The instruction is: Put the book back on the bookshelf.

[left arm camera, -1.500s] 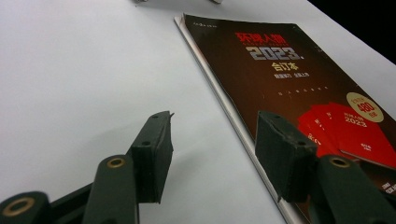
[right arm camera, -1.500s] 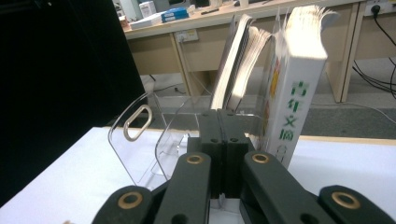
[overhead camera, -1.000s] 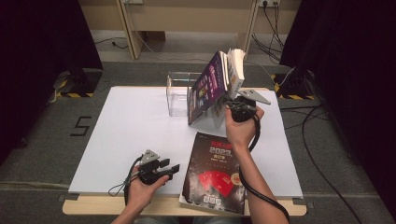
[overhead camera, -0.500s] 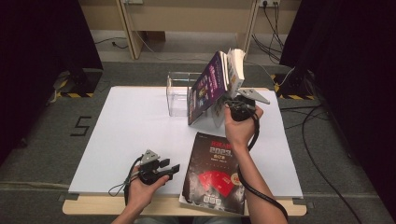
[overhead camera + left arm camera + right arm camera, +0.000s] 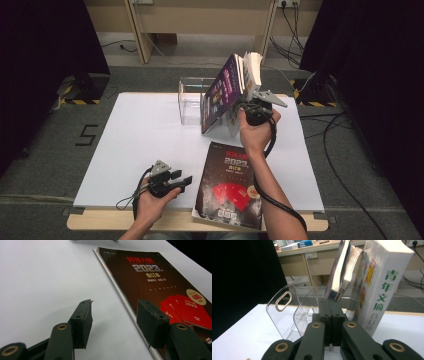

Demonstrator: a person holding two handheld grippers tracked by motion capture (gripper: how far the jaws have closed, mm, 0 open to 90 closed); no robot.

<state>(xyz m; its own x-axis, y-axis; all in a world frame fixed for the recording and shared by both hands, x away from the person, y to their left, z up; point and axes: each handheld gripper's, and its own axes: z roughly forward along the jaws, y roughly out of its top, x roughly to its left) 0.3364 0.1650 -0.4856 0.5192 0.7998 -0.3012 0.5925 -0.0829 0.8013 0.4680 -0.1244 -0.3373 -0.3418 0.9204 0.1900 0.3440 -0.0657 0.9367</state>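
A purple-covered magazine (image 5: 222,92) leans steeply to the left at the clear plastic file rack (image 5: 191,102) at the table's far side. My right gripper (image 5: 244,114) is shut on its lower edge. In the right gripper view the jaws (image 5: 331,307) are pressed together, with the magazine (image 5: 342,272) rising from the tips. A thick white book (image 5: 384,282) with green characters stands just to its right. My left gripper (image 5: 182,179) rests open near the front edge. Its jaws (image 5: 115,306) have nothing between them, beside a dark "2023" magazine (image 5: 155,277).
The dark magazine (image 5: 229,185) lies flat at the front, overhanging the white table (image 5: 130,135). The rack's clear dividers (image 5: 284,307) stand left of the held magazine. Cables trail from both grippers, and desks and floor cables lie beyond the table.
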